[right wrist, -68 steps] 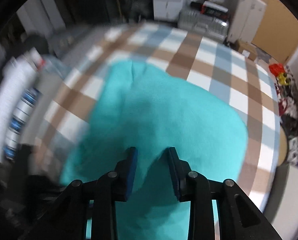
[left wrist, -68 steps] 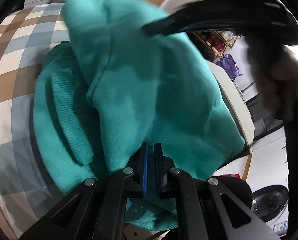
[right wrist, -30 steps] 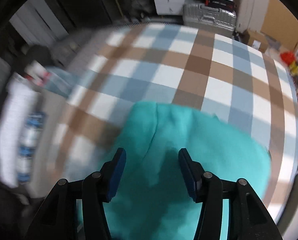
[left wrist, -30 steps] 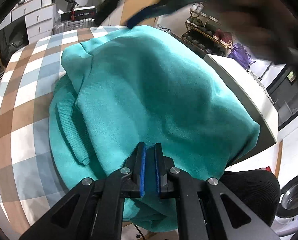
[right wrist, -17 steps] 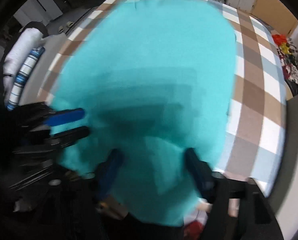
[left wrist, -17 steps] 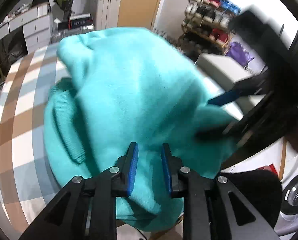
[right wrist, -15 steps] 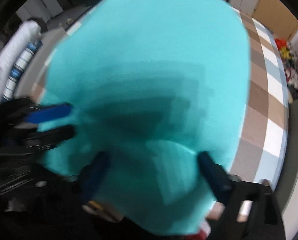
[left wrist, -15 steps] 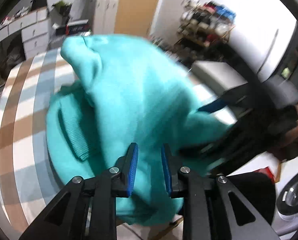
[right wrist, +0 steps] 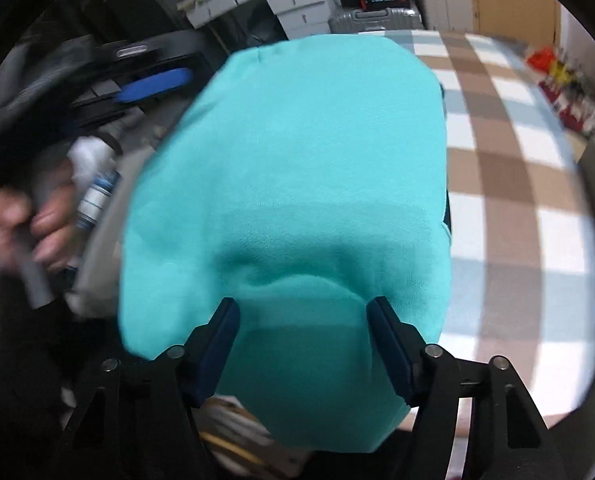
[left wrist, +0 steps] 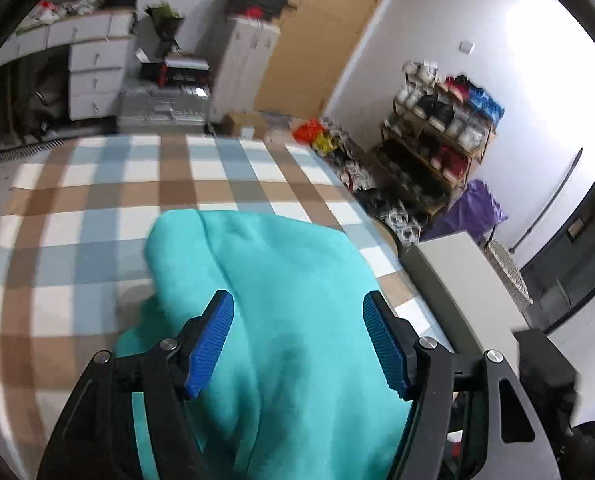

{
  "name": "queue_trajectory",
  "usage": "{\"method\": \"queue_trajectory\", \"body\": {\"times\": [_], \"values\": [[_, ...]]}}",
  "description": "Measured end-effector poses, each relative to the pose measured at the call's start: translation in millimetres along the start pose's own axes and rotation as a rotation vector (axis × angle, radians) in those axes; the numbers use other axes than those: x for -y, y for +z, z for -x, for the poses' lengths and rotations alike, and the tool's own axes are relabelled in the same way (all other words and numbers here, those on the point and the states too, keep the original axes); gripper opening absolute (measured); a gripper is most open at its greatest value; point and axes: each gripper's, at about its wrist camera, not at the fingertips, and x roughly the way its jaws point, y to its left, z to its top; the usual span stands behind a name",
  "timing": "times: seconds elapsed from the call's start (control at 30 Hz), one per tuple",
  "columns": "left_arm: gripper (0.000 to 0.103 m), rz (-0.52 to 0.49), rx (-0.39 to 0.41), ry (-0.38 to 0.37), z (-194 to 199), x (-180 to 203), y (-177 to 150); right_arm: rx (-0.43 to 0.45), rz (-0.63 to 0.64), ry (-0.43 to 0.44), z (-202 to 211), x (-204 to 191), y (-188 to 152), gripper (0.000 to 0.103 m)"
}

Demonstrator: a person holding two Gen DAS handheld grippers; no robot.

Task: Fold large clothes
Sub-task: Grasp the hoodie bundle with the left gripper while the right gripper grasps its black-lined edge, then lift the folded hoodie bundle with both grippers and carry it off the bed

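A teal sweatshirt (left wrist: 281, 280) lies folded in a thick bundle on the checked table (left wrist: 97, 216). My left gripper (left wrist: 297, 316) hovers over its near part. Its jaws are opening and stand wide, and the blue pads (left wrist: 211, 344) touch no cloth. In the right wrist view the sweatshirt (right wrist: 305, 152) fills the middle, and its near edge hangs over the table's front. My right gripper (right wrist: 301, 320) sits low over that near part. Its jaws are closing with a raised fold of cloth between them, the pads not clearly pressing. The left gripper (right wrist: 149, 84) shows blurred at the upper left.
A person's hand (right wrist: 21, 216) holds the left gripper's handle at the left edge. A white cabinet (left wrist: 461, 280) stands just right of the table. A shoe rack (left wrist: 437, 140), drawers (left wrist: 89, 72) and a suitcase (right wrist: 373, 20) line the room beyond the far edge.
The left gripper let go of the sweatshirt's near edge, opened and rose back. The right gripper swung across the sweatshirt to its near side, spread wide, then began to narrow.
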Motion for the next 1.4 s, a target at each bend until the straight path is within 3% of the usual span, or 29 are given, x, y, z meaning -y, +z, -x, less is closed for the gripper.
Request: {"method": "queue_trajectory", "body": {"times": [0.1, 0.13, 0.3, 0.4, 0.53, 0.57, 0.6, 0.67, 0.8, 0.87, 0.9, 0.93, 1.03, 1.13, 1.27, 1.33, 1.4], "values": [[0.063, 0.041, -0.201, 0.096, -50.6, -16.8, -12.6, 0.039, -0.076, 0.154, 3.2, 11.8, -9.6, 0.063], [0.066, 0.056, -0.221, 0.093, -56.6, -25.3, -13.5, 0.059, -0.086, 0.175, 5.0, 13.5, -12.2, 0.063], [0.076, 0.060, -0.236, 0.119, -49.9, -35.5, -22.8, 0.142, -0.161, 0.342, 19.4, 28.0, -12.3, 0.058], [0.075, 0.096, -0.242, 0.130, -21.6, -29.2, -20.3, 0.202, -0.214, 0.424, 30.4, 32.5, -18.0, 0.060], [0.076, 0.057, -0.180, 0.109, 31.8, -26.6, -29.4, 0.329, -0.270, 0.468, 51.5, 45.9, -27.8, 0.060], [0.078, 0.053, -0.175, 0.131, 48.1, -30.1, -39.0, 0.365, -0.282, 0.457, 59.0, 51.6, -29.7, 0.065], [0.086, 0.057, -0.183, 0.131, 45.8, -32.6, -36.6, 0.407, -0.292, 0.431, 67.2, 58.4, -31.5, 0.079], [0.088, 0.103, -0.234, 0.095, 53.5, -52.1, -52.5, 0.427, -0.284, 0.369, 72.7, 66.8, -28.4, 0.098], [0.088, 0.262, -0.359, 0.010, 37.9, -93.4, -69.2, 0.280, -0.290, 0.334, 41.7, 78.7, -6.7, 0.100], [0.088, 0.372, -0.385, -0.098, 31.3, -107.5, -75.9, 0.217, -0.294, 0.343, 26.6, 80.6, 0.6, 0.100], [0.087, 0.451, -0.398, -0.219, 27.5, -114.3, -79.0, 0.193, -0.295, 0.333, 17.4, 79.8, 6.4, 0.100], [0.088, 0.498, -0.397, -0.279, 24.7, -118.4, -80.2, 0.178, -0.293, 0.336, 11.4, 81.3, 8.1, 0.100], [0.088, 0.541, -0.398, -0.267, 15.9, -125.8, -79.7, 0.114, -0.301, 0.337, -4.6, 79.1, 13.3, 0.100], [0.089, 0.592, -0.434, -0.328, 8.3, -129.5, -78.3, 0.114, -0.290, 0.315, -10.7, 77.6, 17.6, 0.100], [0.089, 0.581, -0.417, -0.442, 24.8, -126.2, -69.8, 0.093, -0.280, 0.301, -15.7, 76.5, 13.8, 0.100], [0.089, 0.547, -0.400, -0.433, 31.4, -118.1, -64.9, 0.094, -0.266, 0.291, -17.5, 74.7, 15.8, 0.100], [0.089, 0.489, -0.434, -0.384, 22.2, -105.2, -60.7, 0.094, -0.262, 0.289, -18.4, 74.0, 19.3, 0.100]]}}
